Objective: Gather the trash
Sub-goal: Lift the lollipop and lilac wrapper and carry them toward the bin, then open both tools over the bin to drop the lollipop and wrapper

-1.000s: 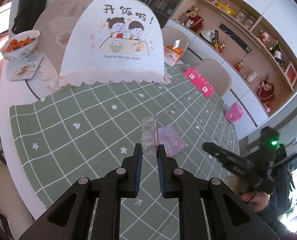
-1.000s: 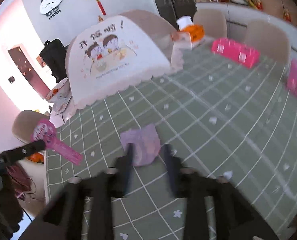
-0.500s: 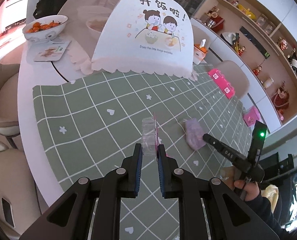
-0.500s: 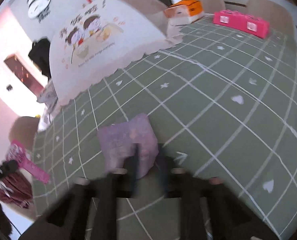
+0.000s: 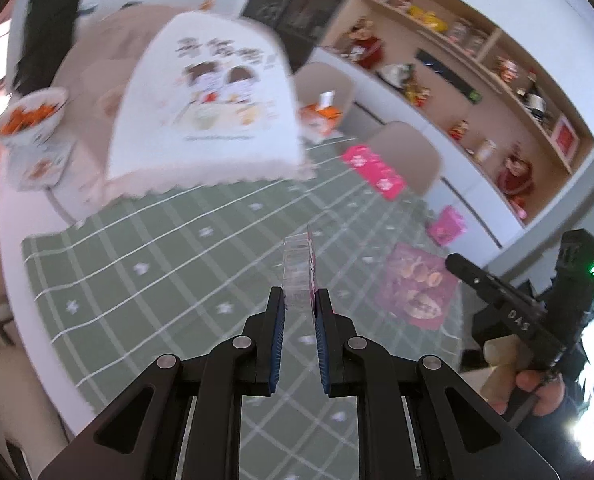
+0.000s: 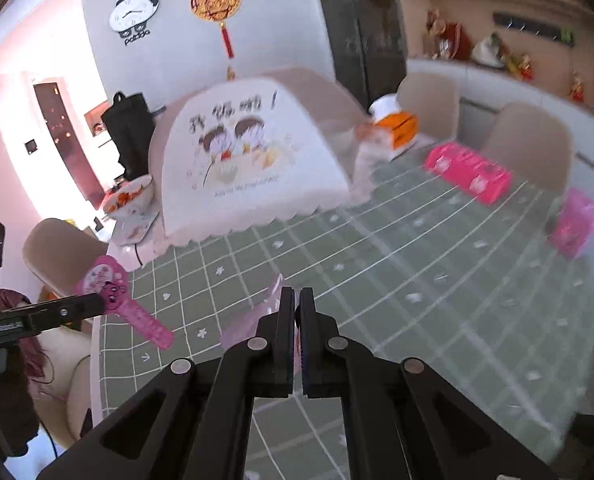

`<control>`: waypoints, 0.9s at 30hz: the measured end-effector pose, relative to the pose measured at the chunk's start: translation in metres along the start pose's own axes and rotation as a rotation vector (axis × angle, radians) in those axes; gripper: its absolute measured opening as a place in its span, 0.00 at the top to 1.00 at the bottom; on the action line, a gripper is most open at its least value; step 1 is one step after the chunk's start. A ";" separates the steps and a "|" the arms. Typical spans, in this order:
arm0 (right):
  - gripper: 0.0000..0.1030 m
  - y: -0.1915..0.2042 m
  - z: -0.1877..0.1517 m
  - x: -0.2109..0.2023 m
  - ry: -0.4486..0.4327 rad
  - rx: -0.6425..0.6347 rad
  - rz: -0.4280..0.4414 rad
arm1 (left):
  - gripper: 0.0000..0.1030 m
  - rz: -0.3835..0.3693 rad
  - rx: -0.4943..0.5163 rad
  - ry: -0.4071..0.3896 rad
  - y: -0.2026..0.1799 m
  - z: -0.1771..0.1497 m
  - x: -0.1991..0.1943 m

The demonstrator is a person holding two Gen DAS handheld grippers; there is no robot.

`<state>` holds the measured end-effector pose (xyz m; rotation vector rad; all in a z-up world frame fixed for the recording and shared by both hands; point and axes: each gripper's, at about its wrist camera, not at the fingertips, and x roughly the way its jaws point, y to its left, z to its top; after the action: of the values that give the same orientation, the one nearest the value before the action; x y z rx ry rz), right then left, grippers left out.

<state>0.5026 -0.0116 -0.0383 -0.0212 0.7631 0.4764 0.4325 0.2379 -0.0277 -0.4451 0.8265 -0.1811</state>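
Observation:
My left gripper (image 5: 299, 306) is shut on a clear plastic package with a pink card backing (image 5: 298, 270), held above the green checked tablecloth (image 5: 169, 264). From the right wrist view the same pink package (image 6: 113, 292) shows at the tip of the left gripper. My right gripper (image 6: 297, 300) is shut on a purple snack wrapper (image 6: 257, 316) and holds it lifted off the cloth. In the left wrist view that wrapper (image 5: 417, 290) hangs at the right gripper's tip.
A white food cover (image 5: 205, 108) with a cartoon stands at the back. A bowl of orange food (image 5: 29, 116) is at far left. An orange tissue box (image 6: 397, 128), a long pink box (image 6: 469, 176) and a small pink pack (image 6: 573, 224) sit on the right.
My right gripper closed on the purple wrapper and lifted it off the tablecloth. My left gripper kept its hold on the plastic package while its view swung.

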 end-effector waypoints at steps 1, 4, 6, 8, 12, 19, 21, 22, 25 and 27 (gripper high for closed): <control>0.98 -0.004 0.002 -0.011 -0.012 0.001 -0.012 | 0.85 -0.018 0.020 -0.005 -0.012 0.001 -0.002; 0.98 -0.018 0.005 -0.058 -0.070 0.002 -0.066 | 0.85 -0.074 0.093 -0.018 -0.054 0.003 -0.007; 0.98 -0.030 0.004 -0.094 -0.107 0.003 -0.107 | 0.85 -0.100 0.125 -0.020 -0.078 0.000 -0.009; 0.98 -0.042 0.000 -0.124 -0.134 0.007 -0.138 | 0.85 -0.136 0.166 -0.016 -0.110 -0.007 -0.010; 0.98 -0.070 -0.018 -0.186 -0.177 0.028 -0.186 | 0.85 -0.199 0.217 0.003 -0.167 -0.029 -0.010; 0.97 -0.125 -0.079 -0.279 -0.196 0.094 -0.255 | 0.85 -0.298 0.297 0.090 -0.271 -0.099 0.006; 0.97 -0.144 -0.103 -0.299 -0.187 0.123 -0.274 | 0.85 -0.310 0.312 0.119 -0.297 -0.123 0.015; 0.98 -0.154 -0.113 -0.305 -0.178 0.141 -0.278 | 0.85 -0.319 0.311 0.144 -0.310 -0.136 0.021; 0.98 -0.181 -0.138 -0.317 -0.165 0.183 -0.275 | 0.85 -0.313 0.319 0.184 -0.334 -0.165 0.035; 0.97 -0.195 -0.149 -0.319 -0.154 0.205 -0.259 | 0.85 -0.303 0.319 0.211 -0.348 -0.184 0.048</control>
<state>0.2883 -0.3437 0.0365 0.1056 0.6436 0.1505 0.3333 -0.1461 -0.0119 -0.2503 0.9147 -0.6405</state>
